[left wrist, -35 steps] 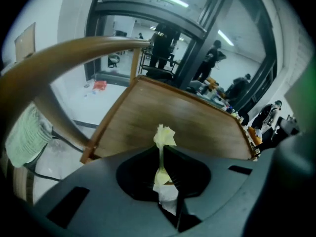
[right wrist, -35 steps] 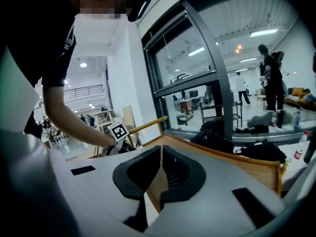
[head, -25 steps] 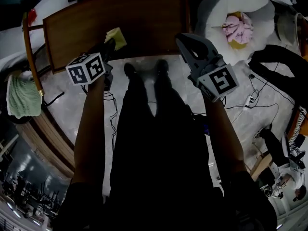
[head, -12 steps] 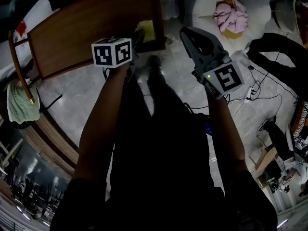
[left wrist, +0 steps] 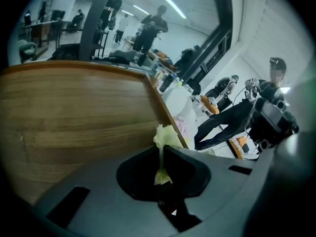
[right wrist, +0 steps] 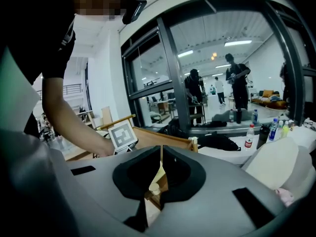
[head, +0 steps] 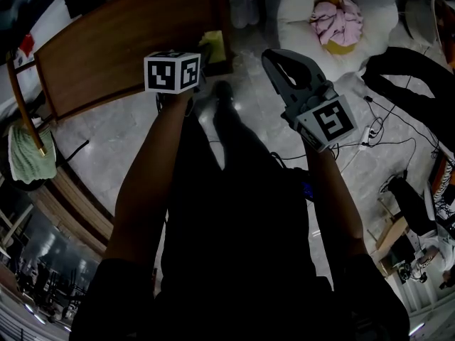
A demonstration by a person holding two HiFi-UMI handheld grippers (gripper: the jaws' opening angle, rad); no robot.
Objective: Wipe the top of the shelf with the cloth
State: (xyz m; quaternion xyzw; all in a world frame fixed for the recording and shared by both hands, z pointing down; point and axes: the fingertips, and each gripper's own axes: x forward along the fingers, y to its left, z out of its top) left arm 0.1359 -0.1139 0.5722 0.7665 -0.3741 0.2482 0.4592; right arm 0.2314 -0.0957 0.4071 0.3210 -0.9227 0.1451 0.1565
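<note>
Left gripper (left wrist: pixel 161 144) is clamping the yellow-green cloth (left wrist: pixel 166 136): jaws are pressing together on a thin fold, and the rest is bunching out just past the tips. In the head view the cloth is sitting over the right end of the wooden shelf top (head: pixel 121 55), close to its front corner. From the left gripper view it is lying right by the top's right edge. Can't confirm whether it is actually touching the wood.

Left marker cube (head: pixel 170 72) is hanging just in front of the shelf's near edge, above the marble floor (head: pixel 106 162).

Right gripper (right wrist: pixel 160 154) is carrying nothing. Its jaws are sitting together, with only a thin slit showing between them. It is hovering off to the right of the shelf, well apart from the cloth and pointing roughly the same way as the left one.

Around it:
- A white beanbag (head: pixel 370 13) is sitting on the floor to the right of the shelf, with pink fabric (head: pixel 340 18) lying on it.
- A green towel (head: pixel 28 151) is hanging at the far left.
- Cables (head: pixel 377 144) are trailing across the floor on the right.
</note>
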